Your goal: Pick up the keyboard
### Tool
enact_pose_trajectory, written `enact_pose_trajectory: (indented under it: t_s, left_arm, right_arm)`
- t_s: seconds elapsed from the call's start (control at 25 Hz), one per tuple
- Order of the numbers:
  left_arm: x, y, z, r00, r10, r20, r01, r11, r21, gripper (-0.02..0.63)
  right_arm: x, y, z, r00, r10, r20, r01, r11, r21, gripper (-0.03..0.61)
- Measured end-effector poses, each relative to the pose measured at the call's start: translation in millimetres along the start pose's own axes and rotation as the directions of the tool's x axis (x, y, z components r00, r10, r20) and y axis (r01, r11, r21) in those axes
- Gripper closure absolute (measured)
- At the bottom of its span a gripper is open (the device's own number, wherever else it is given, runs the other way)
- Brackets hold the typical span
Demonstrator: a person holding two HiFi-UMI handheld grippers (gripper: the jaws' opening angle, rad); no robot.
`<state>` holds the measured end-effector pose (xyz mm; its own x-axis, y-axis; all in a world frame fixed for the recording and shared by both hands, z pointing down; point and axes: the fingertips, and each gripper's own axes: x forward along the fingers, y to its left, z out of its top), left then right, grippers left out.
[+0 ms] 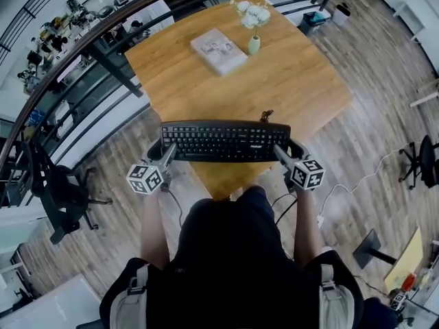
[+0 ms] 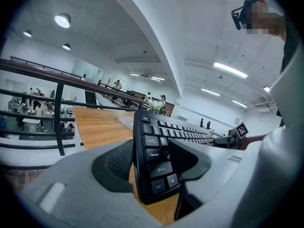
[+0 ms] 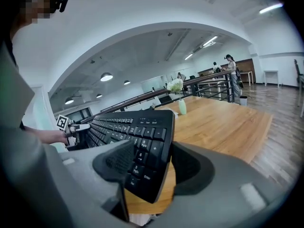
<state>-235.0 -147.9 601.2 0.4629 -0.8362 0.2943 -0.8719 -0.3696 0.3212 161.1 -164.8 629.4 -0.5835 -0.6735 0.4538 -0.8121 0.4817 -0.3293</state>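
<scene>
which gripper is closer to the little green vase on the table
Right. The right gripper, clamped on the right end of the keyboard, sits almost straight below the vase in the head view; the left gripper, on the left end, lies further off to the side.

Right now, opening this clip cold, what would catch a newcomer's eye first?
The black keyboard, clamped at its two ends by the left gripper and the right gripper, spans the near edge of the wooden table. Farther back on the table lie a book and, beside it, a small green vase of white flowers.
</scene>
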Motion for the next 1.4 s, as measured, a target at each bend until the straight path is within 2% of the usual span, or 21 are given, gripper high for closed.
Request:
enact_pose_trajectory:
  t_s: [0.44, 0.8, 1.4]
  left_arm:
    - [-13, -13, 16, 1.000, -0.001, 0.027, 0.000, 0.999, 0.032, 0.374]
    - [-6, -16, 25, 0.998, -0.022, 0.052, 0.020, 0.999, 0.043, 0.374]
    - [-8, -9, 27, 0.999, -0.023, 0.032, 0.021, 0.999, 0.045, 0.374]
  right_arm:
    - [-16, 9, 11, 1.000, 0.008, 0.019, -0.008, 1.000, -0.008, 0.328]
    - [-22, 7, 26, 0.999, -0.026, 0.043, 0.028, 0.999, -0.037, 0.330]
    - [-18, 13, 22, 0.999, -0.024, 0.026, 0.024, 0.999, -0.031, 0.344]
